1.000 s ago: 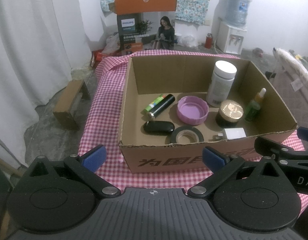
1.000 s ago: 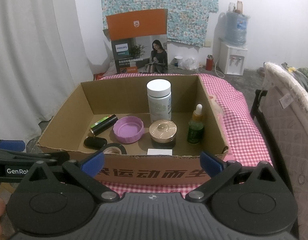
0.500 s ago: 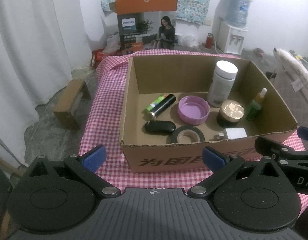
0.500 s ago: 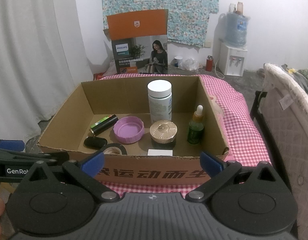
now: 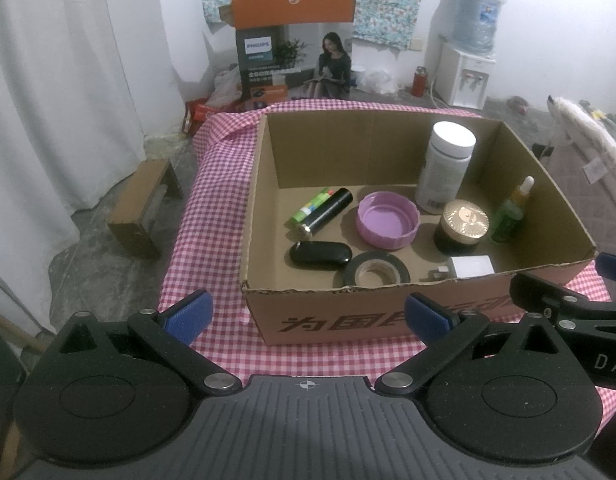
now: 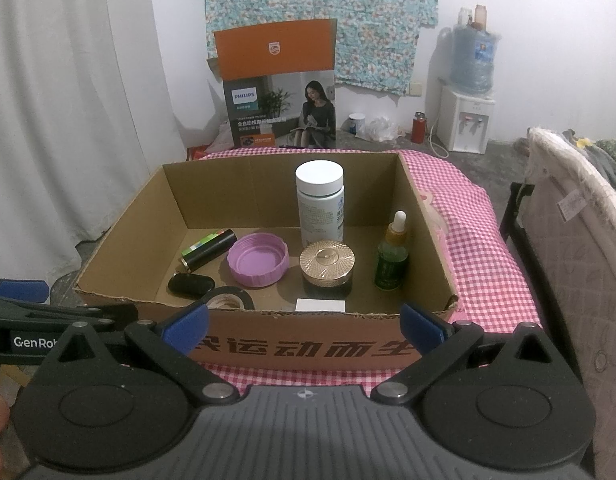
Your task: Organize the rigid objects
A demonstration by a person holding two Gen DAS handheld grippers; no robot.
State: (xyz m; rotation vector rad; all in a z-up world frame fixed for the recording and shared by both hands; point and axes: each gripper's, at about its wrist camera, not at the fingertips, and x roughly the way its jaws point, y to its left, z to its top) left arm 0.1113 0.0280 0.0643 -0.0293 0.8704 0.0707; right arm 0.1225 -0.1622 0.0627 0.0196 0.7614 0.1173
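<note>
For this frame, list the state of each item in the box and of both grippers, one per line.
cardboard box: open top, on the checked cloth
white bottle: upright, capped
dropper bottle: upright, capped
gold-lidded jar: upright, lid on
purple lid: loose, hollow side up
black tube: lying down
black case: lying flat, shut
tape roll: lying flat
left gripper: open, empty
right gripper: open, empty

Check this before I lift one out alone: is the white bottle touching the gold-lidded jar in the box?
Cannot tell. In both wrist views the gold-lidded jar overlaps the base of the white bottle behind it, so neither contact nor a gap shows.
</note>
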